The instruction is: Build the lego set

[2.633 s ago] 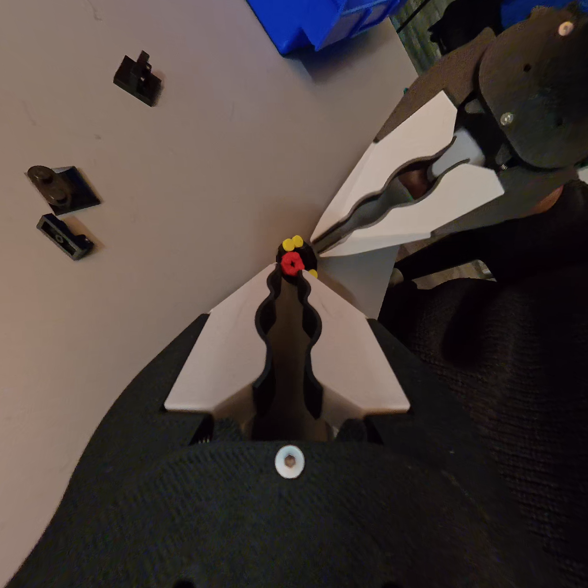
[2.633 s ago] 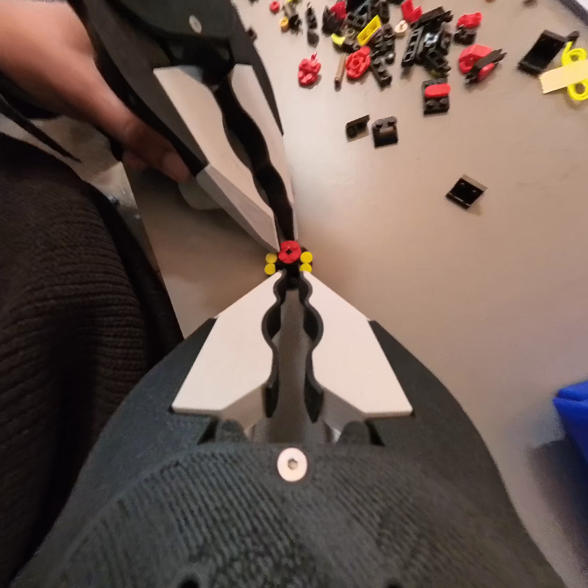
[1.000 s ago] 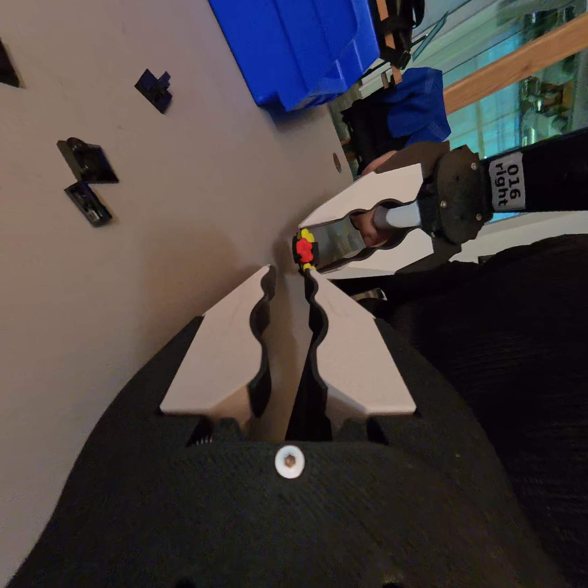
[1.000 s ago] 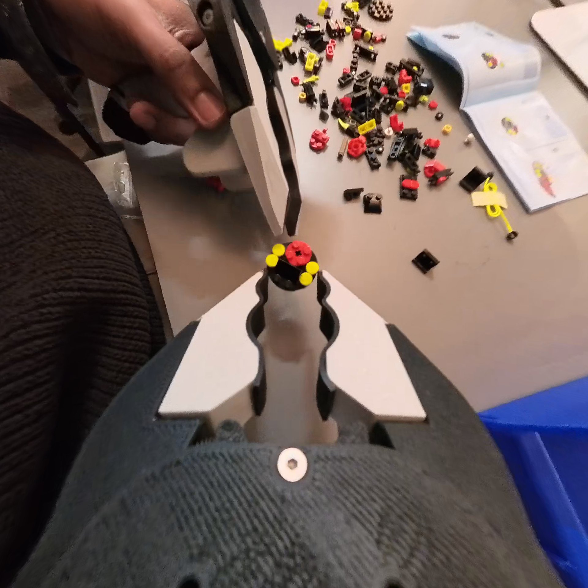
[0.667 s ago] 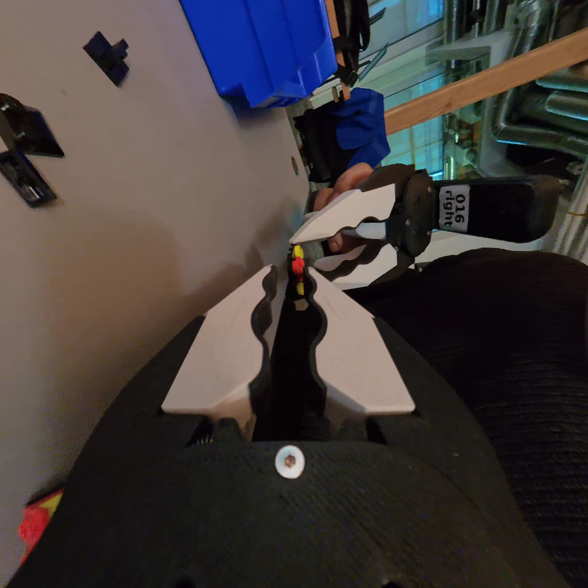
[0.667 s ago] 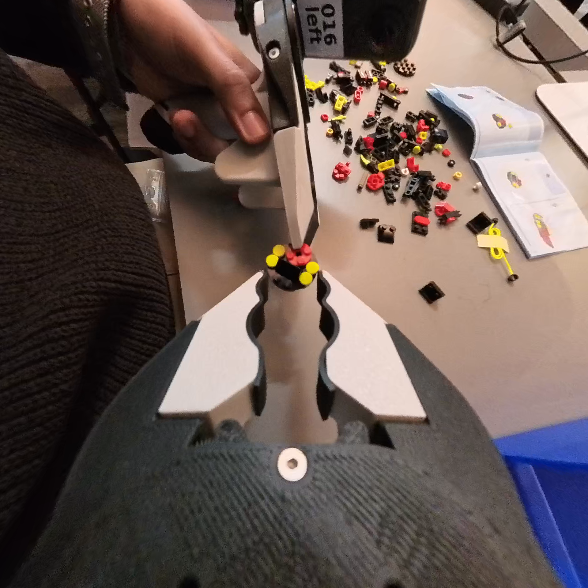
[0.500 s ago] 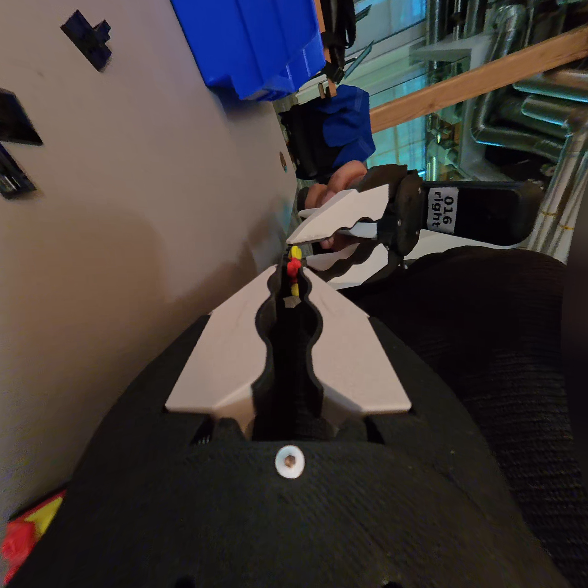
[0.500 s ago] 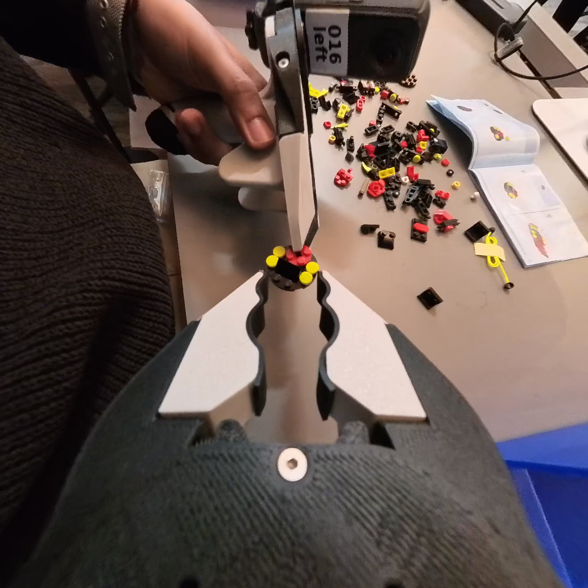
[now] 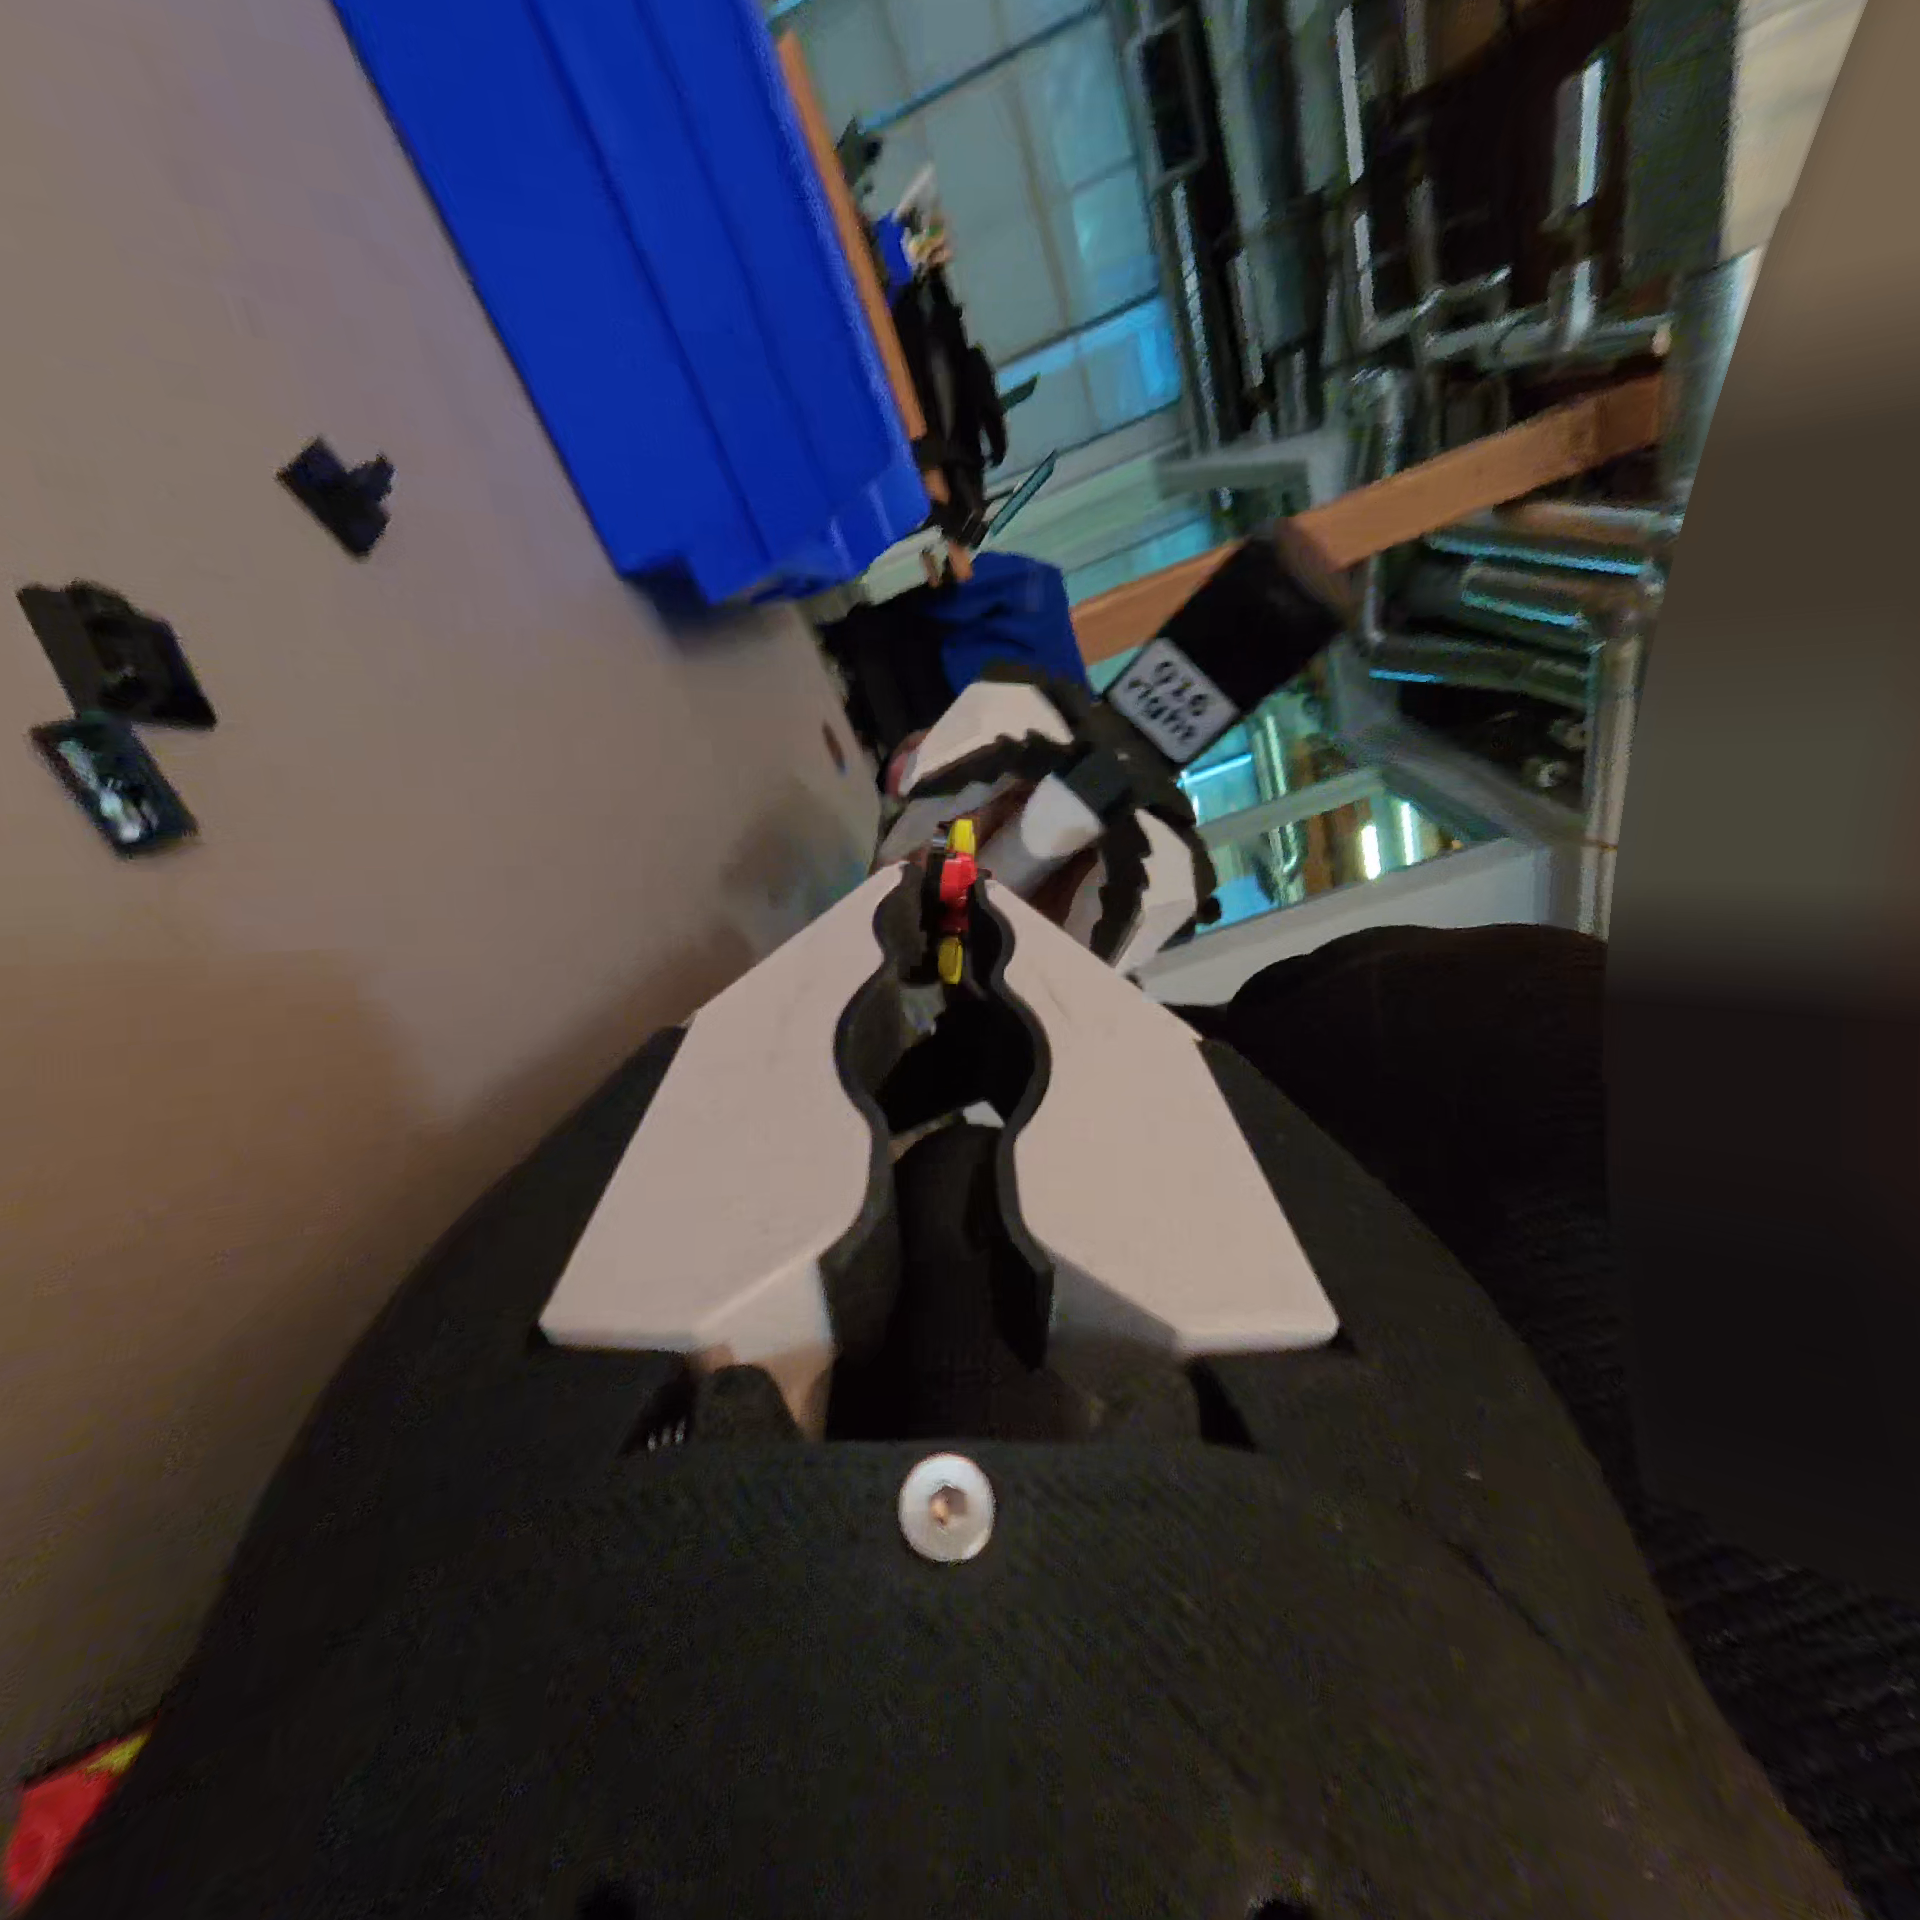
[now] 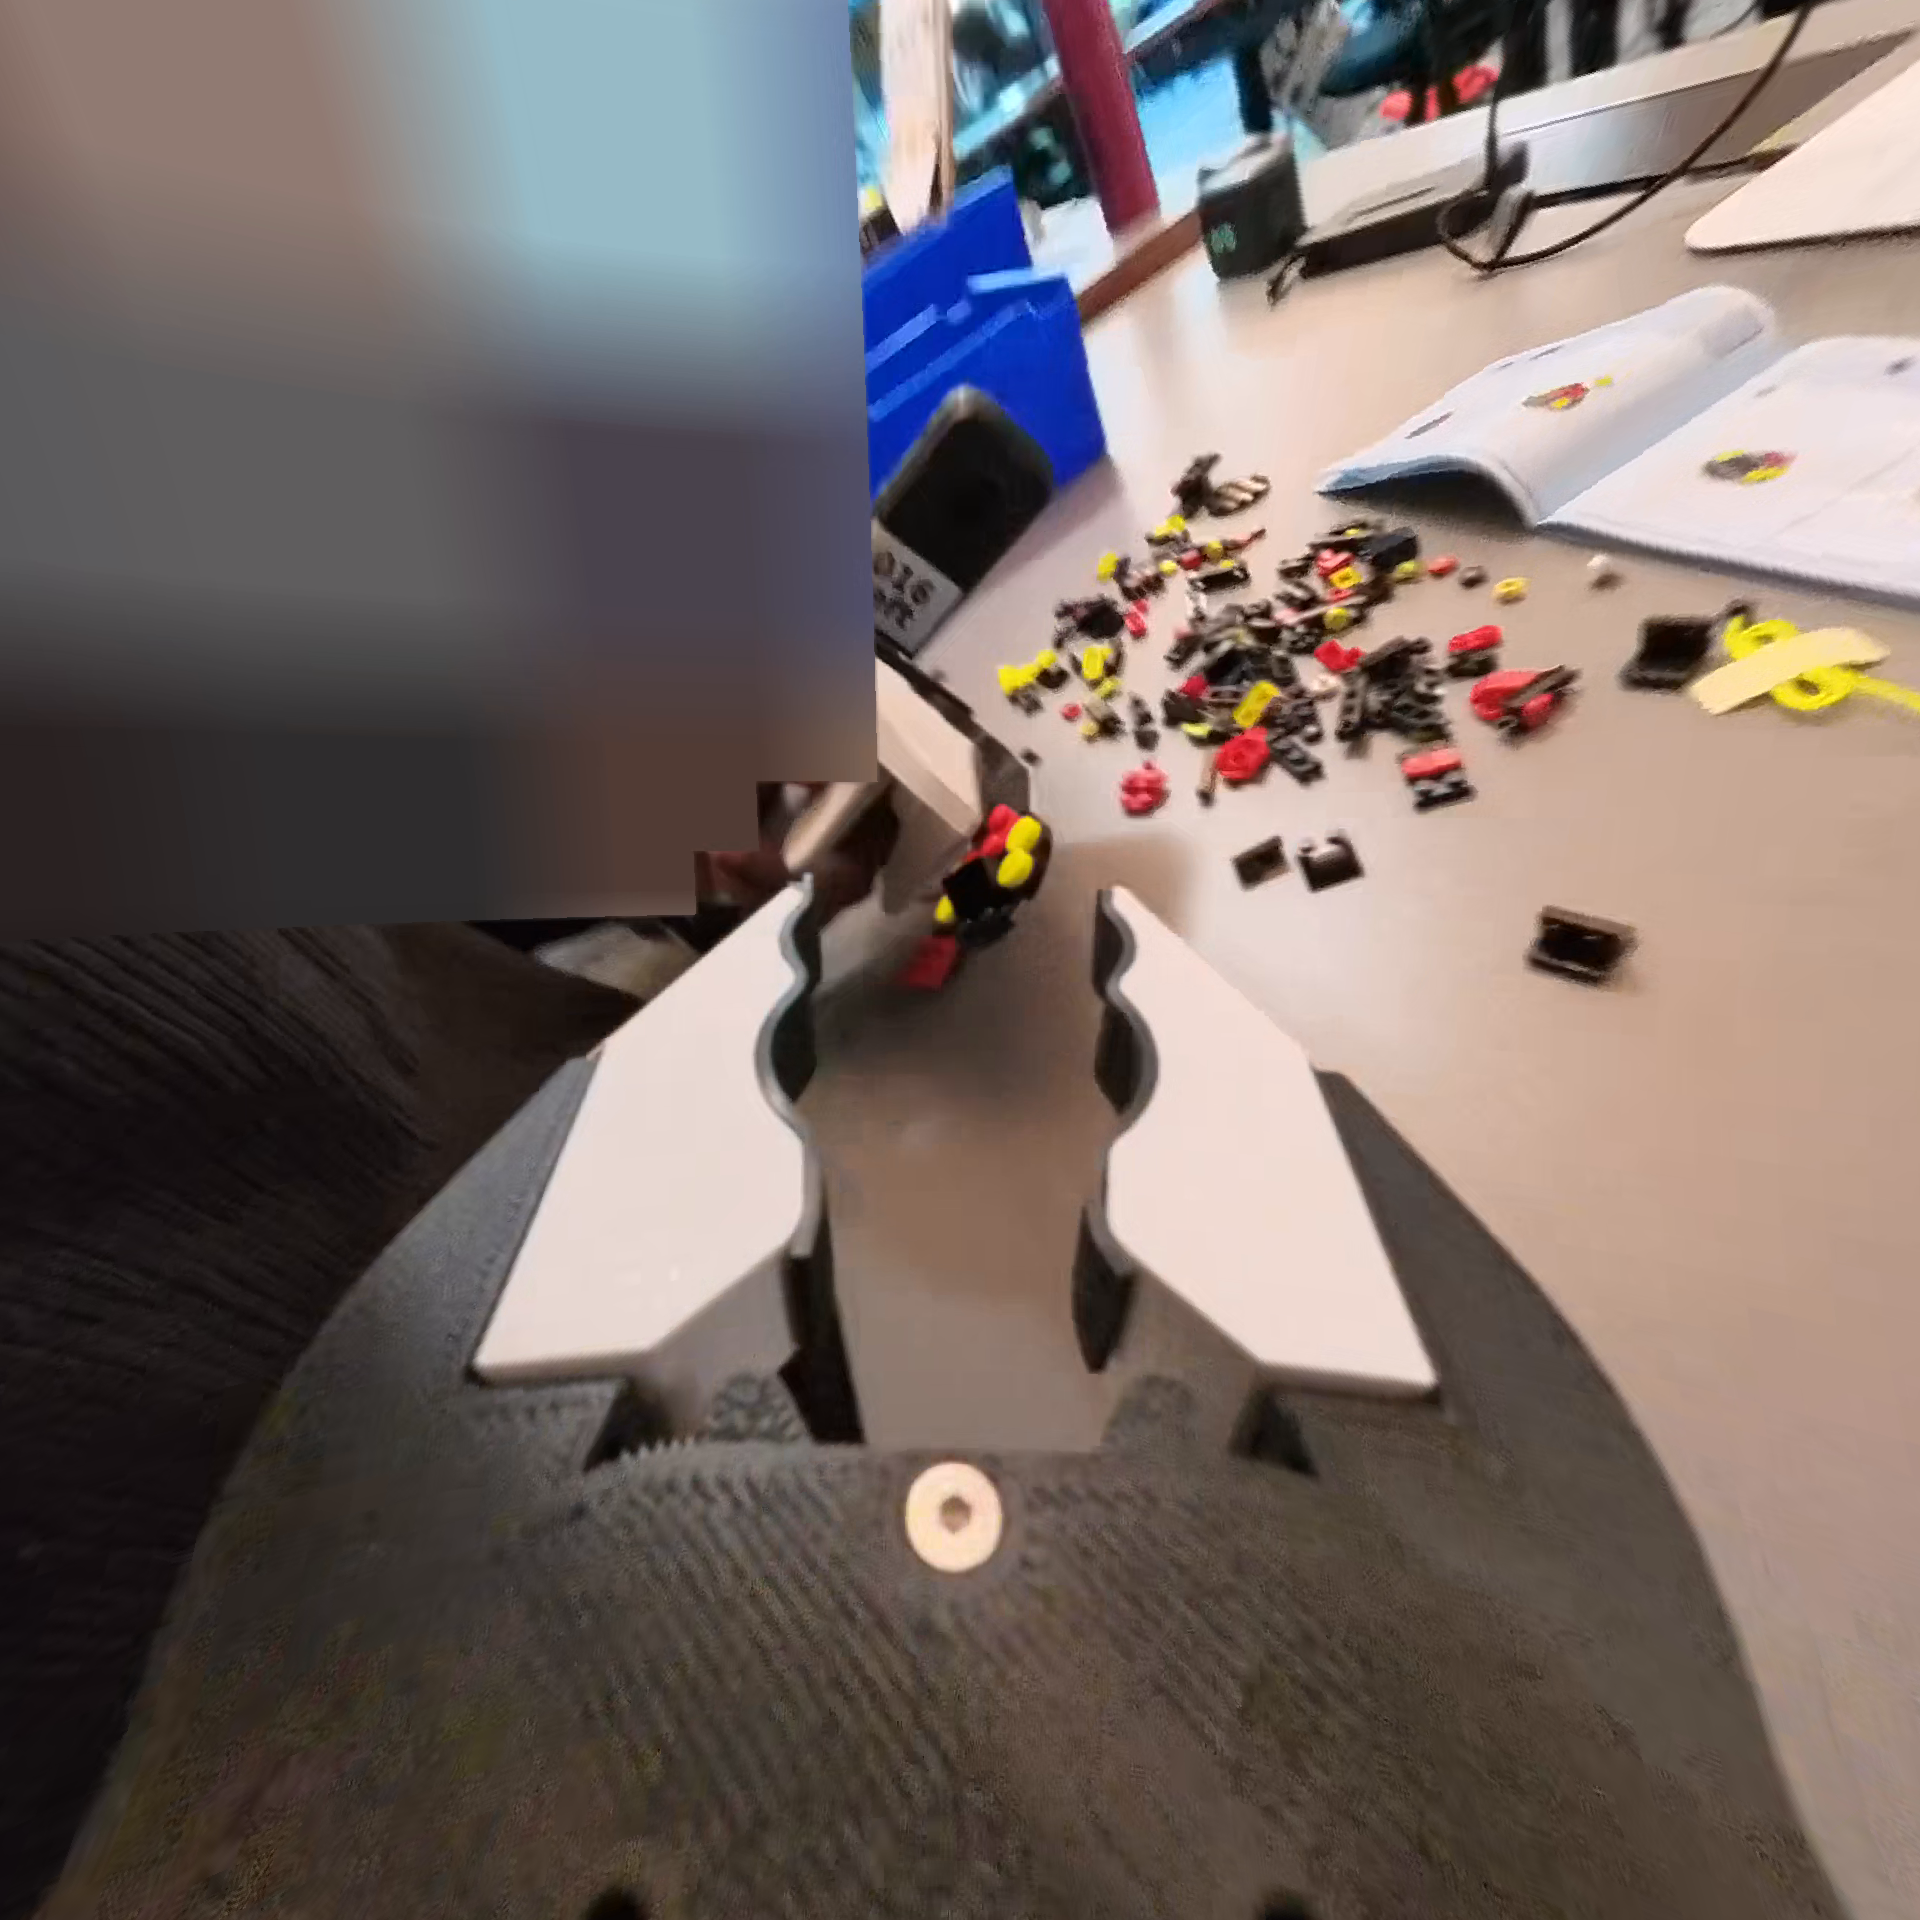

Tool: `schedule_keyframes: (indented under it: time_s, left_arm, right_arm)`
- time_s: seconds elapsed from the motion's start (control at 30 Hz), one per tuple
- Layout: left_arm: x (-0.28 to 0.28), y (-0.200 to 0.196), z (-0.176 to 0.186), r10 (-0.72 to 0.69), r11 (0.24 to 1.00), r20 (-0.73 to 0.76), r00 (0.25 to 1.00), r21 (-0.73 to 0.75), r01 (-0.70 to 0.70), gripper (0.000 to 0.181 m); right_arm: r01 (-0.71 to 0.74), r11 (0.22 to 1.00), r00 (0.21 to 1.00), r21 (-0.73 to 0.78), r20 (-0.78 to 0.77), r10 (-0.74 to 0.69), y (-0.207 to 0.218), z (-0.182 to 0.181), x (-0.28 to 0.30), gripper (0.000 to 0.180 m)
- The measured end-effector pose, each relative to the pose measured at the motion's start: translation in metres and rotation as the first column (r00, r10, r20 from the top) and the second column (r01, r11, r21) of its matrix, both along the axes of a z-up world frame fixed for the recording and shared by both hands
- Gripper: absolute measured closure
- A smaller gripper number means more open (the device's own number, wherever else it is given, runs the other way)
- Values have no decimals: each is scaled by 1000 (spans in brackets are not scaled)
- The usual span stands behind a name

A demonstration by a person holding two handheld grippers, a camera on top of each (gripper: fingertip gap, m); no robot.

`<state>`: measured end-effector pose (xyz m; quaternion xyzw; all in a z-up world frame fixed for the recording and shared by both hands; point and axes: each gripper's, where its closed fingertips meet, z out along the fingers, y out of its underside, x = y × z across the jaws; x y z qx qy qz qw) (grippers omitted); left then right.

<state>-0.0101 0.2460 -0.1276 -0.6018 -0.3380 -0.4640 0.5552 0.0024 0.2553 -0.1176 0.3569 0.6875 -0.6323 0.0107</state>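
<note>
A small lego assembly [image 9: 948, 904], a black round base with a red piece and yellow studs, sits edge-on between the tips of my left gripper [image 9: 943, 883], which is shut on it. The same assembly [image 10: 992, 868] shows in the right wrist view, held by the left gripper just beyond my right fingertips. My right gripper [image 10: 951, 904] is open and empty, its jaws well apart, close to the assembly but not touching it. In the left wrist view the right gripper [image 9: 997, 769] shows behind the assembly.
A pile of black, red and yellow lego pieces [image 10: 1278, 665] lies on the grey table [image 10: 1558, 1091], with an open instruction booklet [image 10: 1683, 457] beyond. Loose black pieces [image 9: 104, 717] lie left. A blue bin [image 9: 644, 312] stands at the table edge. A dark sweater fills the lower sides.
My left gripper closed on the assembly and took it over. My right gripper opened, let it go and drew back a little. Both views tilted upward.
</note>
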Motion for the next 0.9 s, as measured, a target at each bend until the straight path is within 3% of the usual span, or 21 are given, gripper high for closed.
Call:
schedule_keyframes:
  time_s: [0.1, 0.2, 0.33, 0.57, 0.9]
  left_arm:
    - [-3, 0, 14, 32, 996, -9, 999, 78, -31, 175]
    - [-2, 0, 26, 45, 990, -33, 998, 137, -40, 175]
    - [2, 2, 33, 52, 986, -84, 995, 165, -37, 175]
    - [7, 8, 33, 74, 989, -165, 984, 140, -51, 175]
    - [15, 12, 36, 83, 991, -248, 965, 121, -55, 176]
  right_arm:
    - [-47, 978, 994, -205, 87, 66, -1, 12, 3, 155]
    - [-54, 954, 990, -294, 108, 89, -3, 20, 3, 155]
    - [-13, 962, 989, -272, 137, 52, -2, 14, -1, 140]
    - [-12, 955, 987, -296, 151, 59, -1, 14, 0, 145]
    - [-37, 943, 989, -330, 124, 83, -1, 21, 3, 170]
